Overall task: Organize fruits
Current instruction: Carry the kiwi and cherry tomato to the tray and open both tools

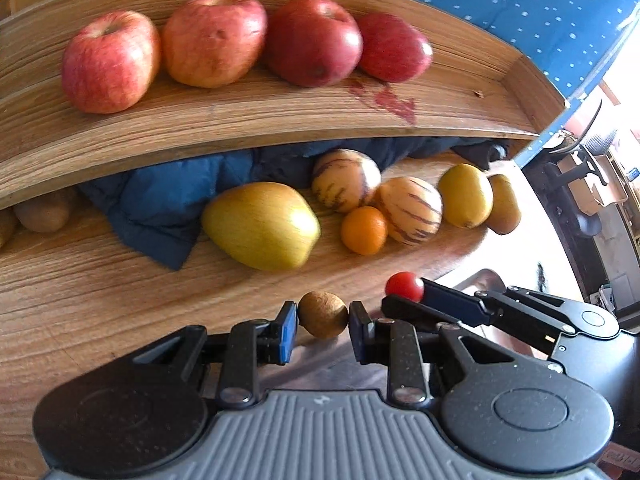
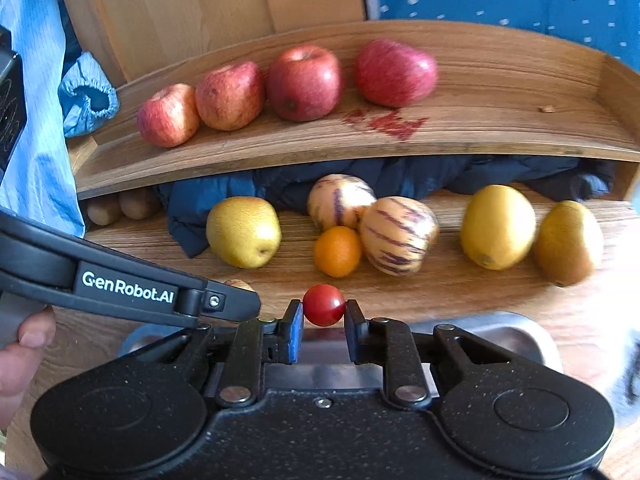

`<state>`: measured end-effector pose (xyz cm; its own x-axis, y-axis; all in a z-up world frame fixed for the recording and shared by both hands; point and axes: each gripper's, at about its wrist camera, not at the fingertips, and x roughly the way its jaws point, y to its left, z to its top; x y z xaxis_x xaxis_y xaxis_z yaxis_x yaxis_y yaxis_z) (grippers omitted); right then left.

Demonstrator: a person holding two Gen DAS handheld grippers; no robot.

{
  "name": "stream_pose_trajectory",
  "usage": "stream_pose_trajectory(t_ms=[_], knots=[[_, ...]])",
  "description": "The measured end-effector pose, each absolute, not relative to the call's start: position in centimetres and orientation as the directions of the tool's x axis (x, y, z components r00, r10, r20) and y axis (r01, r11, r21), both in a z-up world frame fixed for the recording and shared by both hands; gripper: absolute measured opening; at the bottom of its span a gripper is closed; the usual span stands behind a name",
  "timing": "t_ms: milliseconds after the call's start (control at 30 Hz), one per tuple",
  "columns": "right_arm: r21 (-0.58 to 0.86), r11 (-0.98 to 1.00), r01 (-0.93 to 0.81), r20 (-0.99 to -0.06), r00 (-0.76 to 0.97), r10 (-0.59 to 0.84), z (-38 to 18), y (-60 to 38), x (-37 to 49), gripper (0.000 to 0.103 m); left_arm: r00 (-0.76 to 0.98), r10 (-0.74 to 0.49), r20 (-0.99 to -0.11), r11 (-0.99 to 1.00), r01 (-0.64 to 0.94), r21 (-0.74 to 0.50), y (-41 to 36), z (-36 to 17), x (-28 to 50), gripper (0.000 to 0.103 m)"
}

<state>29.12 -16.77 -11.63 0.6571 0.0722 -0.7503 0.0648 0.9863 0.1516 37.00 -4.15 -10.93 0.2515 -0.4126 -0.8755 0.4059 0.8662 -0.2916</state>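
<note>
Fingers [image 1: 289, 322] of left gripper [image 1: 322, 322] pinch small brown fruit [image 1: 322, 314]; right gripper [image 2: 323, 312] clamps cherry tomato [image 2: 323, 305], both just above worktop [image 2: 460, 292]. Apples [image 2: 305, 82] lined on shelf [image 2: 500, 120], likely sorting by kind. Small fruits probably bound for own group.

The left claw [image 1: 322, 330] grips a small brown fruit [image 1: 322, 314]; the right claw [image 1: 404, 294] pinches a cherry tomato [image 1: 404, 286].
</note>
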Motion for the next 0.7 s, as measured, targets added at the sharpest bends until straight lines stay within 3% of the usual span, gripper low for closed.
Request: stream_pose_trajectory(t_ms=[700], knots=[[0.063, 0.97, 0.233, -0.778, 0.62, -0.098, -10.0, -22.2, 17.3, 0.024, 0.152, -0.436, -0.887, 0.778, 0.558, -0.287, -11.7, -11.2, 29.4, 0.03]])
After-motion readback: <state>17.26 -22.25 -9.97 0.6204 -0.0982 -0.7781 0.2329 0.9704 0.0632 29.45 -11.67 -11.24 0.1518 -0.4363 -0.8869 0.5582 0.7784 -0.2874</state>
